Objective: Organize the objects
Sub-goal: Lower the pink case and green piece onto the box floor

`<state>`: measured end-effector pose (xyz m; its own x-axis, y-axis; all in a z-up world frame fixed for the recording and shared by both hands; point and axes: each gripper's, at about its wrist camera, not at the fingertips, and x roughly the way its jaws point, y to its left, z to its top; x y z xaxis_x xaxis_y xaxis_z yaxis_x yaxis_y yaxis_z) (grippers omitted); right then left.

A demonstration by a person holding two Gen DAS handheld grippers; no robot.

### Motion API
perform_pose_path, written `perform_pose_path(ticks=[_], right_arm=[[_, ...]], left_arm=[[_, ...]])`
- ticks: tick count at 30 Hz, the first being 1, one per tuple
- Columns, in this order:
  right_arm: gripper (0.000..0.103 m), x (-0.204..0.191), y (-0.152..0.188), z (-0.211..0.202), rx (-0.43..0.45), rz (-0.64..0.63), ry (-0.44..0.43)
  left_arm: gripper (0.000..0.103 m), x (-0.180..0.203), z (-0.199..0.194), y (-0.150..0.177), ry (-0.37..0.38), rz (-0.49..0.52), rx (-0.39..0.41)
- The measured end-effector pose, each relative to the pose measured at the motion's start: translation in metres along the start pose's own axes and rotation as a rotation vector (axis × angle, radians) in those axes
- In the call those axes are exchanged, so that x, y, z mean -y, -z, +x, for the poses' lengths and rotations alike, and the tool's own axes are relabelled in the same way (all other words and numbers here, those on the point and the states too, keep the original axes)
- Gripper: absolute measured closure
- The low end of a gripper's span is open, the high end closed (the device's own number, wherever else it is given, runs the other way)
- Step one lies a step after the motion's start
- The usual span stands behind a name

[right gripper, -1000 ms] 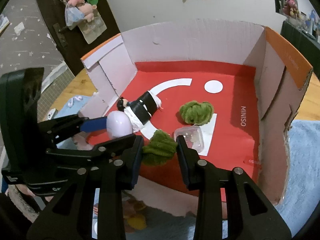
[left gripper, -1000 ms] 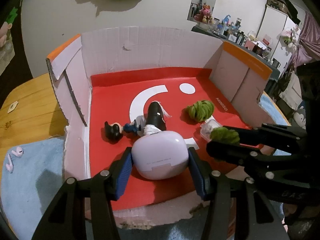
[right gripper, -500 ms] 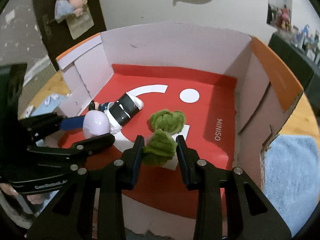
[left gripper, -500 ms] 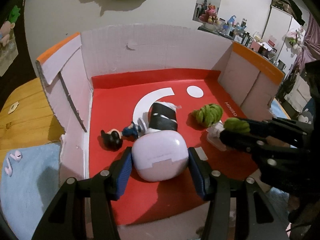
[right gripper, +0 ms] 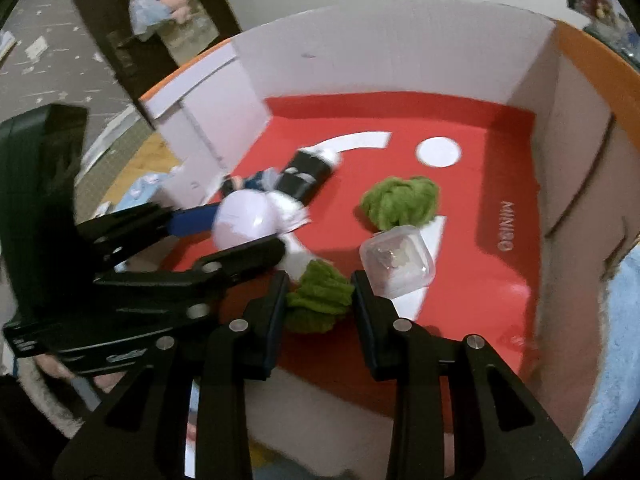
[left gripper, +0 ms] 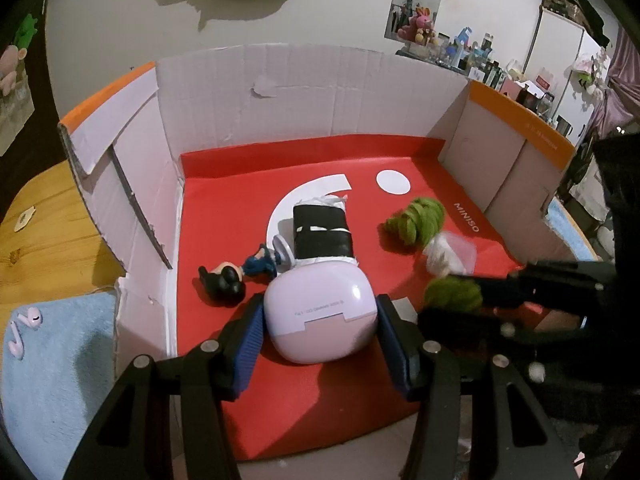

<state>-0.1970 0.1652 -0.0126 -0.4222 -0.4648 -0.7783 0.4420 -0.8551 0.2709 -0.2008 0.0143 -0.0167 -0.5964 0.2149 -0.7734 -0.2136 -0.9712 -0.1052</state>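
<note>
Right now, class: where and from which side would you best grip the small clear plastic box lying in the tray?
Grip the clear plastic box across its two flat side walls, coming from above; it sits flat on the red tray floor, its top free.

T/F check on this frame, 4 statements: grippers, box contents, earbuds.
1. The left gripper holds a lilac rounded earbud case. True.
2. The right gripper is empty. False: it grips a green yarn bundle.
3. A second green yarn bundle lies on the red floor of the cardboard box. True.
4. The pink earbuds lie inside the box. False: they lie outside on a light blue cloth.
</note>
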Motion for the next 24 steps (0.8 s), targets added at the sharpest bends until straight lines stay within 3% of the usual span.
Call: perform_pose_path(ticks=[3, 8, 24], right_arm=[[0.073, 0.0009, -0.0016, -0.0029, 0.027, -0.023, 0.105], [0.073, 0.0006, -0.0026, -0.0023, 0.044, -0.046, 0.167], [0.072, -0.0006, -0.0015, -0.0027, 0.050, -0.050, 0.194]], left_arm=[[0.047, 0.0003, 0.0004, 0.0003, -0.003, 0.002, -0.002], [0.047, 0.0027, 0.0008, 0.0010, -0.011, 0.005, 0.000], [0.047, 0.0042, 0.0000, 0.0028, -0.011, 0.002, 0.001]])
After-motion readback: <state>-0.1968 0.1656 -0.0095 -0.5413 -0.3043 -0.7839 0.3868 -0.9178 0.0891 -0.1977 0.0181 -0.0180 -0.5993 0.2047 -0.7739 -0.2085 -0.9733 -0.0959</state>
